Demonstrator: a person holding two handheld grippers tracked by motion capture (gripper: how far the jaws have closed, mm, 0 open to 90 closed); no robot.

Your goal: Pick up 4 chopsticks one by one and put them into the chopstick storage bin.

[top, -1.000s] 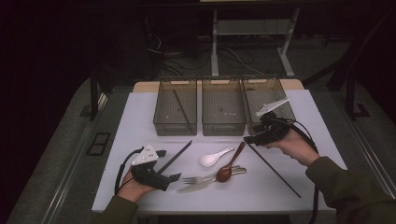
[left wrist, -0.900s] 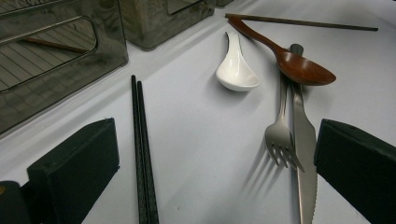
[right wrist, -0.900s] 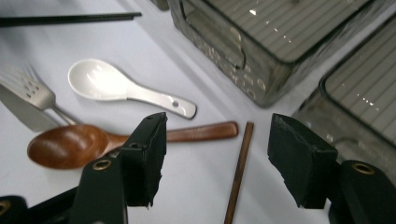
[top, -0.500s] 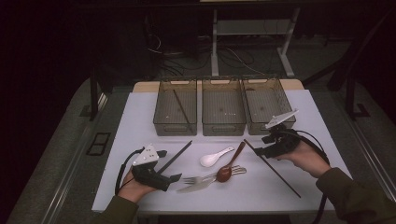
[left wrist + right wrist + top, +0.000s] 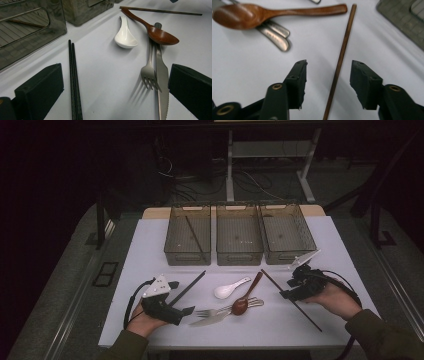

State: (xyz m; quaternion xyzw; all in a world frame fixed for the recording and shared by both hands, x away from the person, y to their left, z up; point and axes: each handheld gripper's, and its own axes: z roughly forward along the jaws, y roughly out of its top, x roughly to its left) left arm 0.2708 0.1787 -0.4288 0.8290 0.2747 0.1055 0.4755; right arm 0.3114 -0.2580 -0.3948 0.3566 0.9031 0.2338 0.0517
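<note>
Now we have the right gripper (image 5: 326, 75) low over the white table (image 5: 150, 245), its jaws spread apart and straddling the brown chopstick (image 5: 342, 57), which lies flat between them without touching either pad as far as we can tell. From the high view, that chopstick (image 5: 290, 299) runs on a diagonal, its far end toward the middle bin and its near end toward the table's front right edge, and the right gripper (image 5: 295, 287) sits over its middle stretch. In the right gripper view the stick's long axis runs almost straight away from us, so the jaws stand to either side of it, across its width; we judge that is what the pinch needs. The wooden spoon (image 5: 262, 15) and the metal handles (image 5: 274, 35) lie off to the side, clear of the jaws.

Over on our other side, the left gripper (image 5: 172, 312) rests on the table, jaws wide and holding nothing, with the black chopsticks (image 5: 75, 82) lying lengthwise between them. The right hand is plainly the nearer one for the brown stick
</note>
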